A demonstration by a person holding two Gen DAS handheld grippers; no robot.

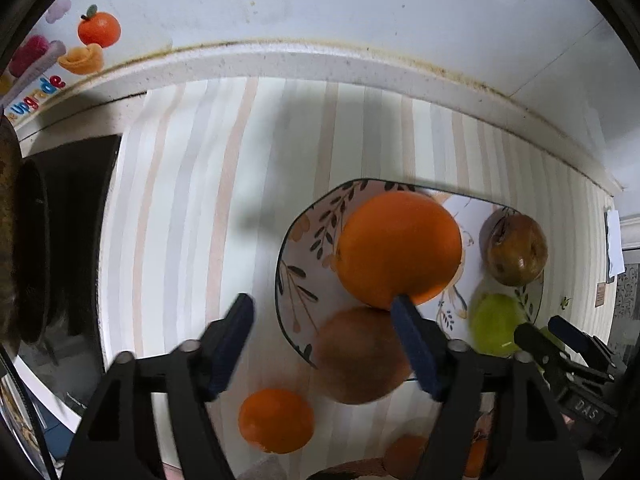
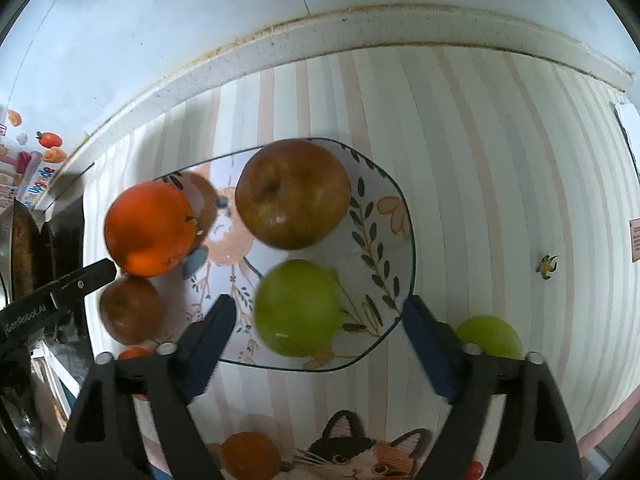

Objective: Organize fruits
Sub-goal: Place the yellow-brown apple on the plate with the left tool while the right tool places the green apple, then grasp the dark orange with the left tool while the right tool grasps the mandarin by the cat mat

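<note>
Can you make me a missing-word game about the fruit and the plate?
1. The front apple on the plate is ___.
2. The back apple on it is ___.
3. The striped cloth has a ___ face drawn on it.
4. The left gripper and the right gripper are both empty and ___.

Missing words: green, brown, cat, open.

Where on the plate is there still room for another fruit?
The plate's leafy right side, beside the brown apple and green apple, is bare. The left side is crowded around the orange. The striped cloth beyond the plate is bare too.
</note>
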